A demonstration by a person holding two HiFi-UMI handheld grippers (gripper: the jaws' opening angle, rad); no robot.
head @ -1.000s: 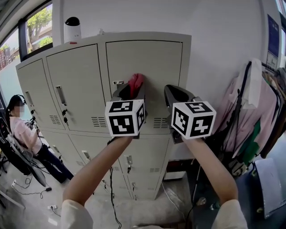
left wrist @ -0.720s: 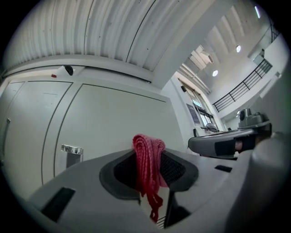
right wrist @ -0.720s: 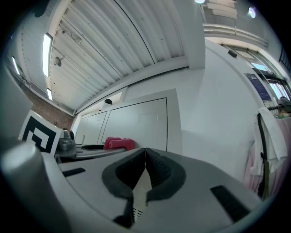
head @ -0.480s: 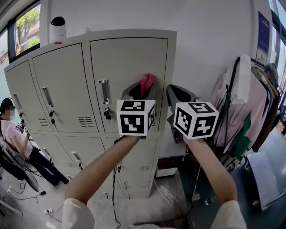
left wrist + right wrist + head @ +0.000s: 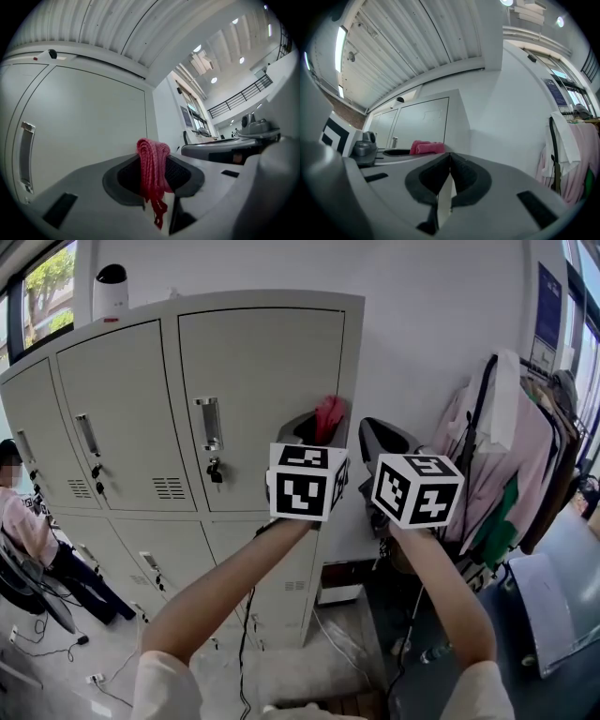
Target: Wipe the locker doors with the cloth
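Pink cloth [image 5: 151, 161] clamped in left gripper [image 5: 155, 157] jaws by locker door [image 5: 262, 399] right edge; right gripper [image 5: 450, 174] jaws closed, empty.

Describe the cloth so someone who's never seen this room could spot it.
Find the beige locker bank against the white wall. At its upper right door, near the right edge, the left tool pinches a folded cloth, the only red item among beige doors.

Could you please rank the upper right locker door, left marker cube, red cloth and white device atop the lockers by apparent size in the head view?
1. Upper right locker door.
2. Left marker cube, enlarged by nearness.
3-4. White device and red cloth look alike; the cloth is partly hidden.
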